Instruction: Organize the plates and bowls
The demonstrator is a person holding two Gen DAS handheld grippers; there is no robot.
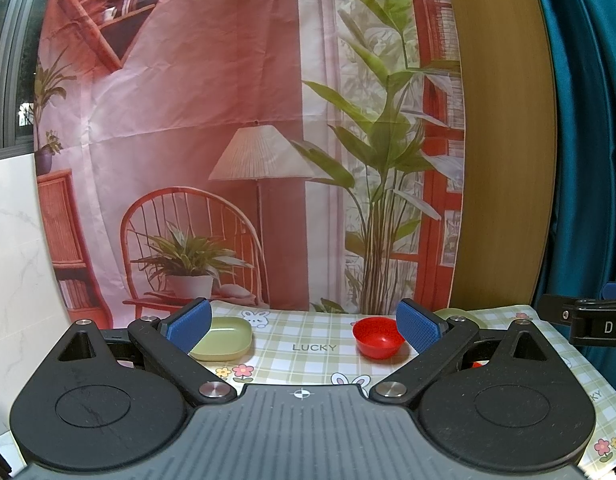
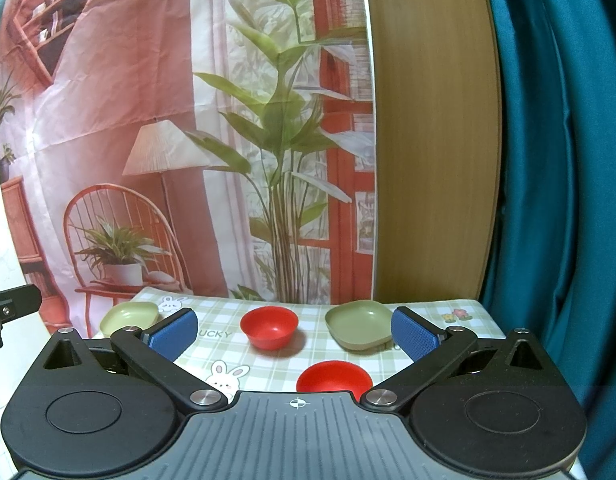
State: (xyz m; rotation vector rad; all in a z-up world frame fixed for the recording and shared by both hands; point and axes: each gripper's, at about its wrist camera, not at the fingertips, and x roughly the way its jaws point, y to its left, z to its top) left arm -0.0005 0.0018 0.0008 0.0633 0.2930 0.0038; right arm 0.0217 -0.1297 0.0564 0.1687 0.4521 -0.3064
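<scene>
While nothing's been stacked yet, looks like square one on this tidy-up. Four dishes spread out loose on the checked tablecloth (image 2: 228, 312), none nested, none touching.

From the right wrist view: left green plate (image 2: 128, 317) at the far left corner, far red bowl (image 2: 269, 327) in the middle, right green plate (image 2: 358, 324) off to the right, and near red bowl (image 2: 333, 377) closest in, partly tucked under the tool body. Plates well apart from each other with a bowl between them; the two bowls near each other but still separate.

Left wrist view shows the same left green plate (image 1: 224, 338) and far red bowl (image 1: 379, 337), plus just a sliver of the right green plate (image 1: 452, 314) peeking over a blue pad.

Right gripper (image 2: 294, 334) spread wide, holding nothing, hanging above the near edge of the table. Left gripper (image 1: 304, 328) same deal, fingers wide apart, empty, aimed between plate and bowl.

So basically zero done, everything left: probably plate onto plate and bowl into bowl, going by the matching colours. Can't tell where the finished stacks are meant to go, no rack or shelf visible anywhere.
</scene>
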